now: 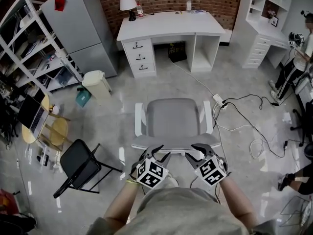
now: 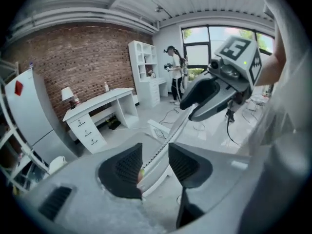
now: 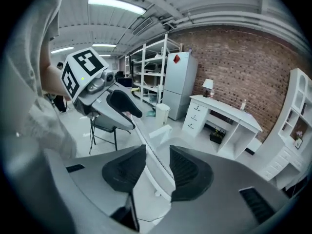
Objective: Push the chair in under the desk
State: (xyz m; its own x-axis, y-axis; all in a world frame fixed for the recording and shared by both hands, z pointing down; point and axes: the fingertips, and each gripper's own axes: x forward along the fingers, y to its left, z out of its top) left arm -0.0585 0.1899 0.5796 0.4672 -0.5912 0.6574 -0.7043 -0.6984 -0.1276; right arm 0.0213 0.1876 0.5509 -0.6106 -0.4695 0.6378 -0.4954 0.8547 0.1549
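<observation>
Chair [image 1: 173,119] mid-floor, backrest top edge nearest. Left gripper [image 1: 156,153] and right gripper [image 1: 194,153]: jaws partly apart, each straddling that edge, not clamped. Power strip [image 1: 218,101] and cables [image 1: 244,116] beside chair's right. White desk [image 1: 171,26] well beyond.

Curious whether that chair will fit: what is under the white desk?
Under the desk a dark boxy object sits on the floor, a cable leading out. Its top covers the rest of the recess.

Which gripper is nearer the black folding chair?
Left. The left gripper straddles the grey chair's backrest toward the black folding chair; the right gripper straddles it farther away.
</observation>
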